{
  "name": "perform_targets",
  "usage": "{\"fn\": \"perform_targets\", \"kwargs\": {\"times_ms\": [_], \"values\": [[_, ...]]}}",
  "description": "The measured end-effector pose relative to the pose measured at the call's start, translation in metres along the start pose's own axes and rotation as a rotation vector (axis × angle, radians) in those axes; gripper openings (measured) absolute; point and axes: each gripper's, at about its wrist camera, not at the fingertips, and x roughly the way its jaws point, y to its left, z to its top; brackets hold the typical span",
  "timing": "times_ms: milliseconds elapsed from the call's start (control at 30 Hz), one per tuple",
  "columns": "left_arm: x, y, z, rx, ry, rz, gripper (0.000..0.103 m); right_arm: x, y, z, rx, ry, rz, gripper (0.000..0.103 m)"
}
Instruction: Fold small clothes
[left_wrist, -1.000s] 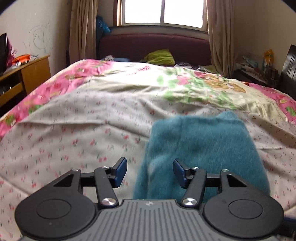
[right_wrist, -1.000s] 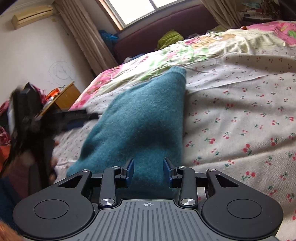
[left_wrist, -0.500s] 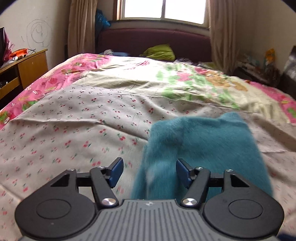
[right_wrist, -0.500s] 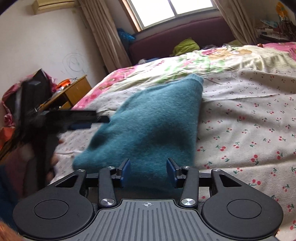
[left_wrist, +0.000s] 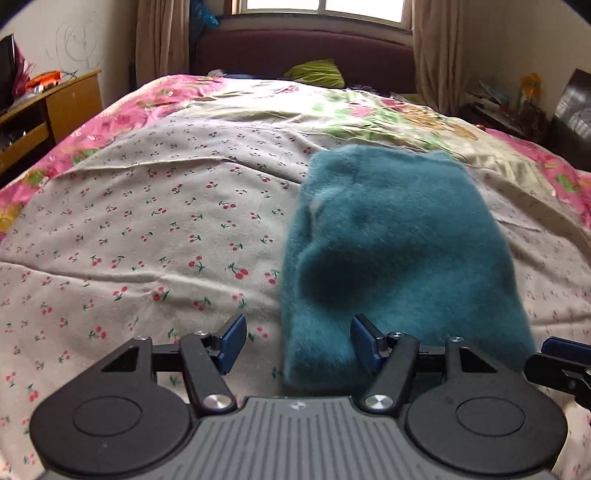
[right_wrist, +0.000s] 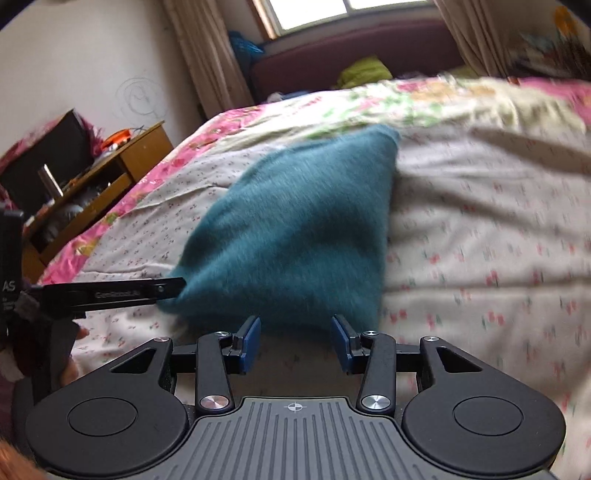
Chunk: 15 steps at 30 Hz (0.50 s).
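We see a folded teal sweater (left_wrist: 399, 251) lying on the bed (left_wrist: 166, 221), on the cherry-print sheet. Our left gripper (left_wrist: 298, 341) has its jaws wide apart around the sweater's near left corner, gripping nothing. Our right gripper (right_wrist: 295, 338) hovers at the sweater's near edge with jaws spread and empty. A wooden desk (right_wrist: 122, 166) stands beside the bed

Few marks can be read. In the right wrist view, the letters "AS" stand in white on a black block (right_wrist: 10, 258) at the far left edge, just left of the left gripper's (right_wrist: 168, 290) finger. That finger carries a faint embossed word, too blurred to make out.
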Motion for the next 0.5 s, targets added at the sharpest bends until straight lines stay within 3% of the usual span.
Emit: {"fn": "perform_targets", "kwargs": {"times_ms": [167,267,500], "values": [[-0.02,-0.003,-0.015,-0.052,0.036,-0.024,0.073,-0.016,-0.002,-0.021,0.033,0.009,-0.014,0.043],[-0.031,-0.014,-0.03,-0.032,0.053,-0.023,0.073,-0.025,0.001,-0.03,0.024,0.003,-0.02,0.043],[-0.065,-0.044,-0.049,0.014,0.039,-0.061,0.073,-0.061,0.011,-0.027,-0.02,-0.096,-0.011,0.043]]}}
